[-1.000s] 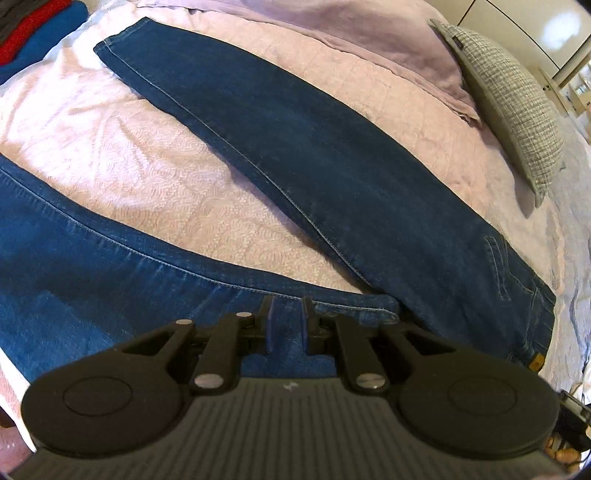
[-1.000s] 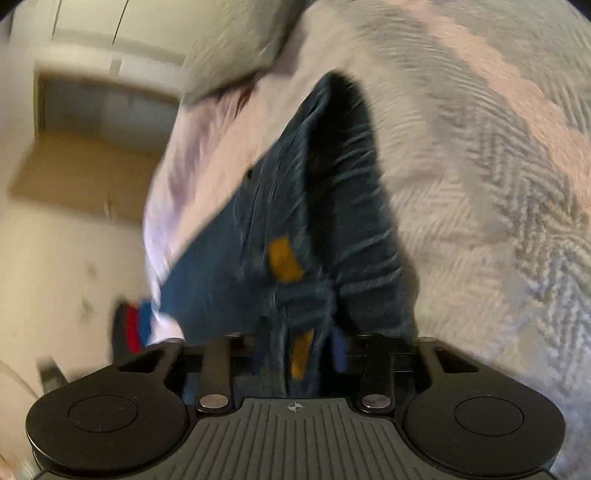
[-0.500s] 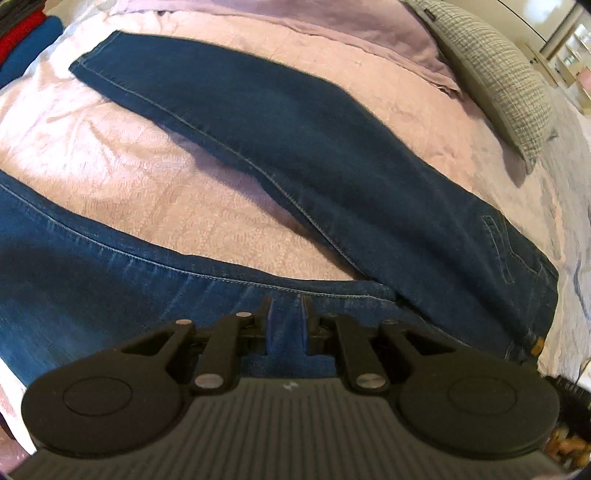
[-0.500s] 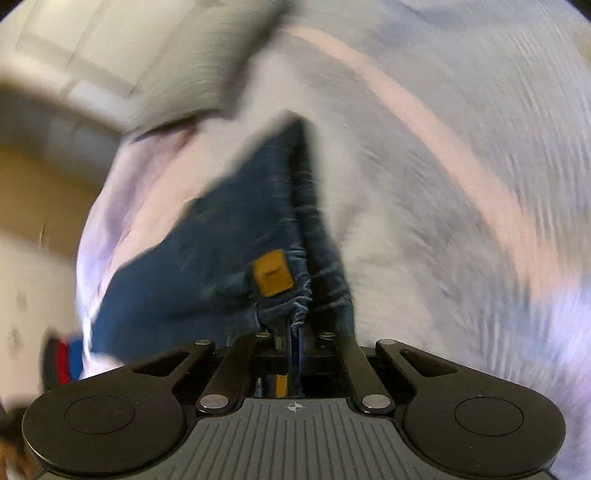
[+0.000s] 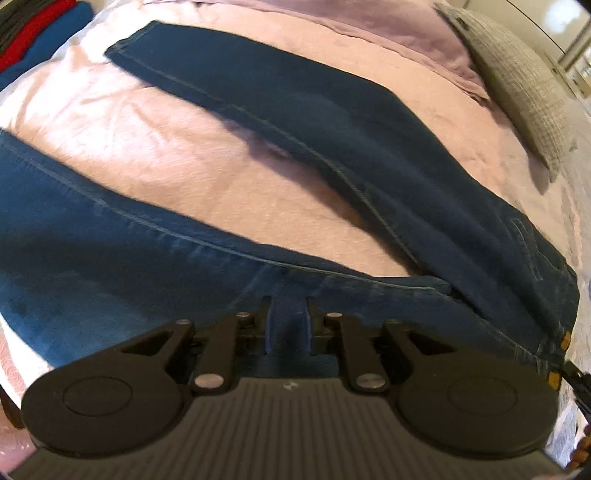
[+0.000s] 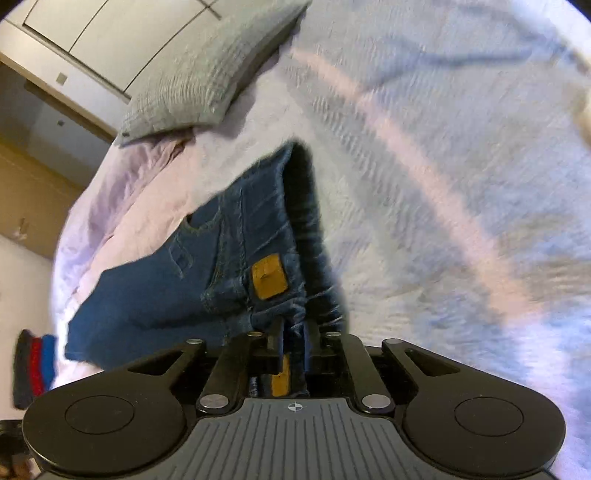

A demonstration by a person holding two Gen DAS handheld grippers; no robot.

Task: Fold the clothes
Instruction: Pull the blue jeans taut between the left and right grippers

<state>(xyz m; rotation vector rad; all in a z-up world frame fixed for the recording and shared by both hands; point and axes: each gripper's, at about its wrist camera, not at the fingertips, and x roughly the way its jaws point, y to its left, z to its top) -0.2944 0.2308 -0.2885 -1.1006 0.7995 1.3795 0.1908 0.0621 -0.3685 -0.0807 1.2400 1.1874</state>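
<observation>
Dark blue jeans (image 5: 332, 122) lie spread on a bed, legs apart in a V. My left gripper (image 5: 287, 310) is shut on the denim at the inner seam near the crotch, lifting it slightly. My right gripper (image 6: 293, 328) is shut on the jeans' waistband (image 6: 295, 314), just below the tan leather patch (image 6: 268, 277). The jeans (image 6: 184, 280) hang bunched from it over the bed. The far leg's hem (image 5: 125, 48) lies at the upper left.
The pink quilted bedspread (image 5: 192, 155) lies under the jeans. A grey checked pillow (image 5: 517, 81) sits at the upper right. A stack of folded clothes in red, blue and dark (image 5: 33, 33) lies at the far left. White herringbone blanket (image 6: 443, 184) covers the right side.
Both grippers kept hold of the jeans and lifted and shifted them. The right gripper's view swung; the waistband now sits more upright with the patch above the fingers.
</observation>
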